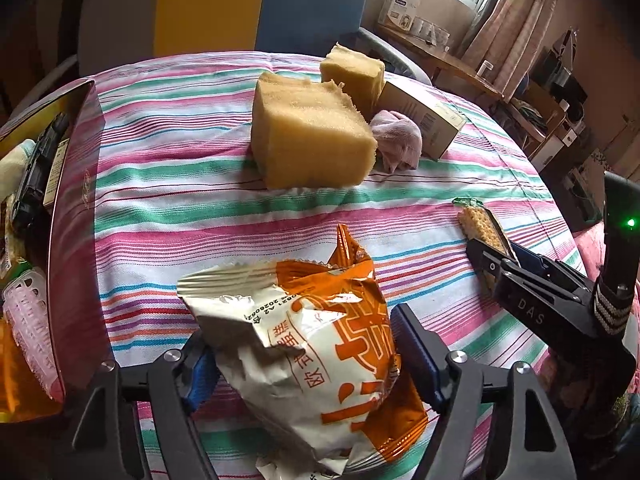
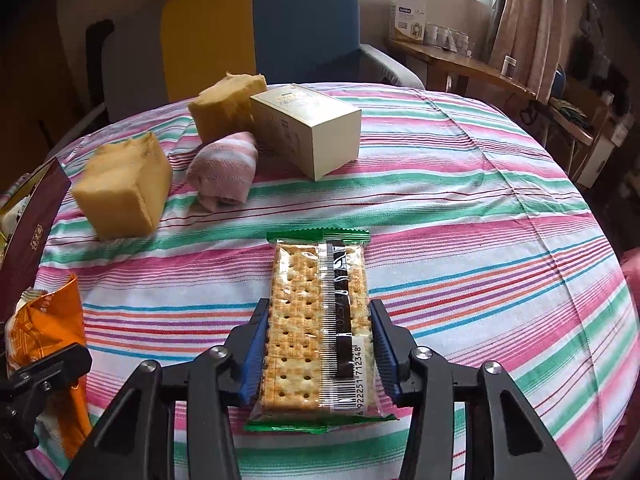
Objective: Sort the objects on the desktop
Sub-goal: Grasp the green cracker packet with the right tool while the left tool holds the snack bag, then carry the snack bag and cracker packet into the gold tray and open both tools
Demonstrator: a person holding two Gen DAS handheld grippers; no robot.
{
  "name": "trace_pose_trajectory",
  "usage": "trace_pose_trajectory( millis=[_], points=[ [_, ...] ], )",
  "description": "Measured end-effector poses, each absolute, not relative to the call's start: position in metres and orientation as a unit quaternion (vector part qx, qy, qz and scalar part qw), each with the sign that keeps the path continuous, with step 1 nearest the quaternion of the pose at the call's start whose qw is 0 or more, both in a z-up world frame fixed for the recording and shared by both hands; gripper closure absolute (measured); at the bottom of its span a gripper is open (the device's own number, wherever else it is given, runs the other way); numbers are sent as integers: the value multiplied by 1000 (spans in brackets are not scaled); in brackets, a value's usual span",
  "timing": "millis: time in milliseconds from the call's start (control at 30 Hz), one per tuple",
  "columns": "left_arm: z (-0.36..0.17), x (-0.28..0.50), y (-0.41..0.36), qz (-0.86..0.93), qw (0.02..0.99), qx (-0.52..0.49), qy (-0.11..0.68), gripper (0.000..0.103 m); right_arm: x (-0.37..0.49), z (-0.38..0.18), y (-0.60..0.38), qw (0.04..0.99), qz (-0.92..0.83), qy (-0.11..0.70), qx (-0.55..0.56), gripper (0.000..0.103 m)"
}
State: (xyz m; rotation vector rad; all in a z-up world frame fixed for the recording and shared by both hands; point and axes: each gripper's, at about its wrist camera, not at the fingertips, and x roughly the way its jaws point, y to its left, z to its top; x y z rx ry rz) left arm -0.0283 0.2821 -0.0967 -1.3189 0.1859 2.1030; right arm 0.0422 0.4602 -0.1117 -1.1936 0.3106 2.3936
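Crackers in a clear packet (image 2: 320, 316) lie flat on the striped table (image 2: 480, 208), the right gripper (image 2: 320, 344) clenched across their width for lifting. Beside them, the left gripper (image 1: 308, 364) squeezes an orange snack bag (image 1: 312, 356), likely bound for the open box (image 1: 76, 208) at the table's left edge.

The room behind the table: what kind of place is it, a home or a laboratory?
Most likely a lived-in home room. A striped cloth covers the table, a yellow and blue armchair stands behind it, and curtains hang at a window beside a cluttered wooden side table.
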Motion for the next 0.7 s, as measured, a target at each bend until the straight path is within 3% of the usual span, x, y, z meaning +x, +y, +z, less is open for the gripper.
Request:
trace_pose_trajectory(
  millis=[267,700],
  points=[
    [-90,-13,264,804,327,-492,66,33,69,-110,424,170,879,124,-429,55],
    [-77,10,228,813,341,-467,72,35,85,-107,376,143,878,98,-447,55]
  ],
)
